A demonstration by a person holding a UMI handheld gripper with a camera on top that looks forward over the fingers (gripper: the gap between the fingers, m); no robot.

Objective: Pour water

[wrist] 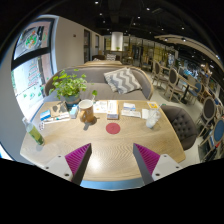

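Potted plant (68,87) on wooden table (100,140), grey sofa (95,90) w/ patterned cushion (122,80) behind.

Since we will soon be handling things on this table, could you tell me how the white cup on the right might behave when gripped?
The white cup looks upright and taller than wide, so a sideways push would probably tip it. Its smooth, pale surface suggests it could be slippery. Whether it holds water cannot be seen, so its weight is uncertain. The hand-held gripper is open, well short of it.
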